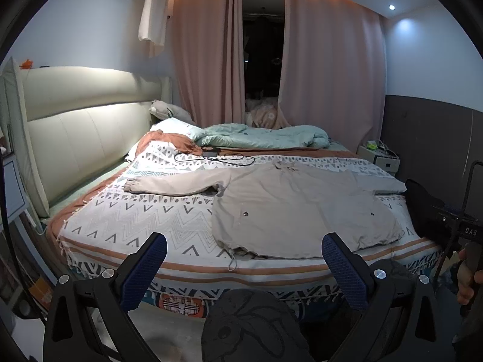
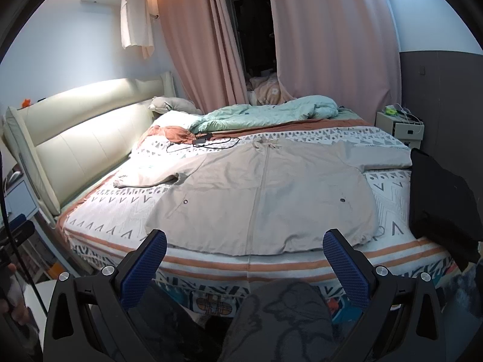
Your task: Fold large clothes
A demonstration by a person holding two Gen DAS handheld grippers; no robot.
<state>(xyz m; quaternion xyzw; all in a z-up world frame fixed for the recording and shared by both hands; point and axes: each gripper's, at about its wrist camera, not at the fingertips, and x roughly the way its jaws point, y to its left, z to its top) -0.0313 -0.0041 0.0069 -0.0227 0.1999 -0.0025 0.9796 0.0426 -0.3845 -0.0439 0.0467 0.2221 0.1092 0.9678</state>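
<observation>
The large beige zip-front jacket (image 2: 262, 193) lies flat and unfolded on the patterned bed (image 2: 120, 211), every fold left, your left tongs (image 1: 244, 259) and right tongs (image 2: 244, 256) released.

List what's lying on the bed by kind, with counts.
Beige jacket: 1
Green duvet: 1
Rust cloth: 1
Black charger with cable: 1
Pillows: 2
Total: 6

Left claw (image 1: 244, 267): jaws spread wide, nothing between them, tilted slightly downward. Right claw (image 2: 244, 267): same, wide apart, empty, angled down. Both held side by side.
</observation>
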